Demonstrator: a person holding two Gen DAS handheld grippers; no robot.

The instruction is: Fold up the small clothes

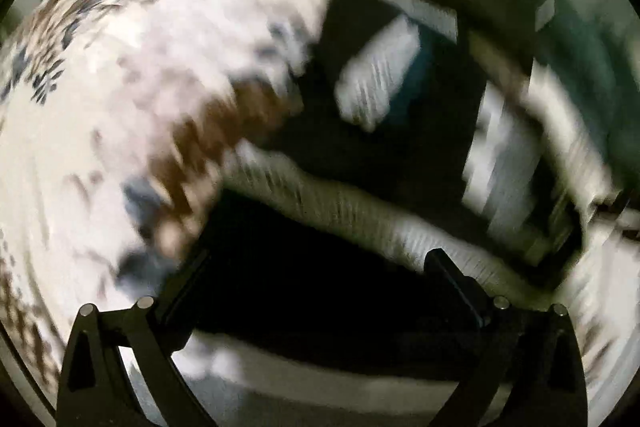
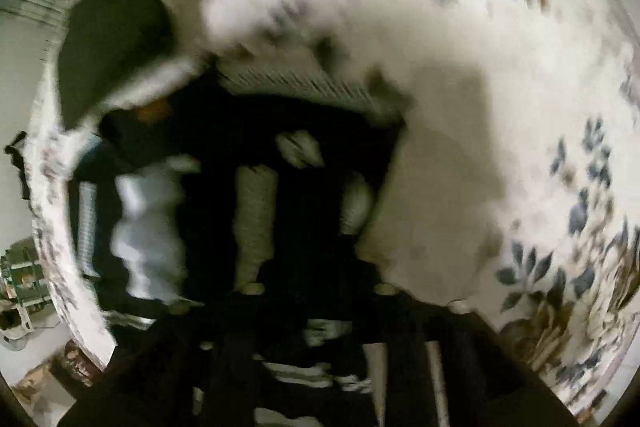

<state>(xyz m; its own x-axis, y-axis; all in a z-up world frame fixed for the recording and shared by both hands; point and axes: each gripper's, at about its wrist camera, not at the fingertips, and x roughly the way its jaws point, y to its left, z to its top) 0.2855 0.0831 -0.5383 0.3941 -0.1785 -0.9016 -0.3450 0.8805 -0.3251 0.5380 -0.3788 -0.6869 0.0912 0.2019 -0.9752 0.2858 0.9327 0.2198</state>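
Note:
Both views are badly motion-blurred. A black garment with white ribbed stripes (image 1: 360,211) lies on the floral bedsheet (image 1: 140,67), right in front of my left gripper (image 1: 316,267). Its fingers stand wide apart and hold nothing that I can see. In the right wrist view the same black striped garment (image 2: 256,219) fills the middle and bottom. My right gripper (image 2: 316,287) is buried in dark cloth, so its jaws do not show clearly.
The white sheet with blue and brown flowers (image 2: 520,107) covers the bed on the right. A dark pillow-like shape (image 2: 116,39) sits upper left. Room clutter (image 2: 24,279) shows at the far left edge.

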